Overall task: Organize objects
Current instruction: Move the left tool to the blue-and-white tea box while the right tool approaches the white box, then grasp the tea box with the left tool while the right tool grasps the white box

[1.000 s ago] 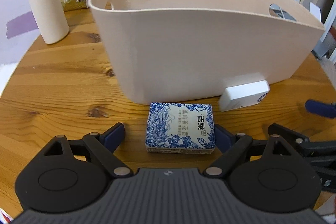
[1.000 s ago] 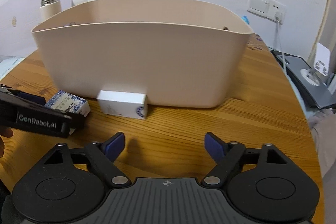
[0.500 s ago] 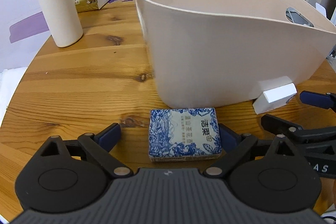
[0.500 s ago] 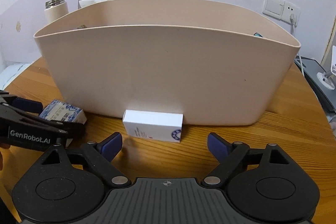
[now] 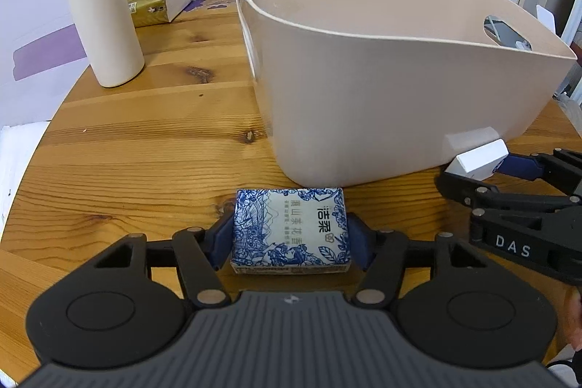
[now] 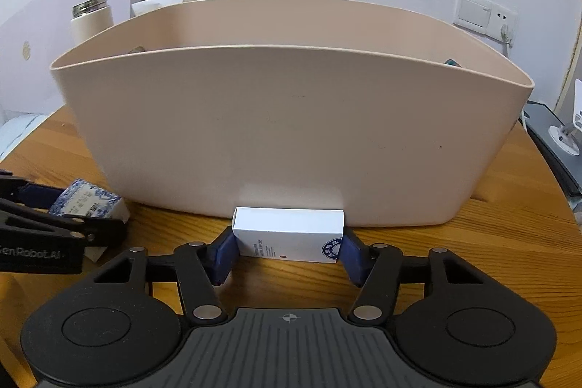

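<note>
Left tongs (image 5: pixel 291 239) pinching blue tissue pack (image 5: pixel 291 231), right tongs (image 6: pixel 287 251) pinching white box (image 6: pixel 287 233); both risk snagging the tall bin (image 6: pixel 291 133) wall on lift, too close.

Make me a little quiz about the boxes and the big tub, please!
1. True or false: the left gripper is closed on the blue patterned box.
2. Which box is the right gripper squeezing? A) white box B) gold tissue pack
3. Fill in: both boxes sit on the wooden table, ____ the beige tub.

Key: 1 true; 2 A; 3 outside.
</note>
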Demonstrator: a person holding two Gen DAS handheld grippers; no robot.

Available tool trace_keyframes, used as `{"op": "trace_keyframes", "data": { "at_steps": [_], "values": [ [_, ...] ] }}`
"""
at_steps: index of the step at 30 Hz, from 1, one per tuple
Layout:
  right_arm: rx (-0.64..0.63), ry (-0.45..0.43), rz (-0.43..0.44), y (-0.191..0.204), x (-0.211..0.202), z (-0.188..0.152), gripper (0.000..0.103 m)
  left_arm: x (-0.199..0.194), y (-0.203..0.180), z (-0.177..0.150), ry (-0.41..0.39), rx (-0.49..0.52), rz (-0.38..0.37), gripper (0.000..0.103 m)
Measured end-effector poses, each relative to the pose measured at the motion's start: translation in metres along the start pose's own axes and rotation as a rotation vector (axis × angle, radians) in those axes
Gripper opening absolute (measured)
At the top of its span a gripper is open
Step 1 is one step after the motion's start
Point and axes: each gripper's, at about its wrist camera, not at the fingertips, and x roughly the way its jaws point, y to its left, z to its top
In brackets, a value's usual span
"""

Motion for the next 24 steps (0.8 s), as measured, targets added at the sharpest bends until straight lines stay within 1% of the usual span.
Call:
{"op": "trace_keyframes", "data": {
  "at_steps": [5,10,17,24],
  "values": [
    [-0.021,-0.032,-0.011,0.002,-0.018,-0.003,0.055,-0.011,-0.003,-0.004,-0.003,-0.023,-0.033,0.064],
    [-0.016,-0.079,-0.011,-0.002,-0.045,0.0,0.055,-0.035,-0.008,-0.005,-0.044,-0.013,-0.032,0.064],
    [-0.007,-0.165,-0.018,-0.01,-0.09,0.006,0.055,-0.08,-0.014,0.002,-0.137,0.005,-0.027,0.064],
    [-0.008,-0.262,-0.035,-0.018,-0.124,0.02,0.056,-0.119,-0.027,0.018,-0.249,0.043,-0.027,0.064]
  ]
}}
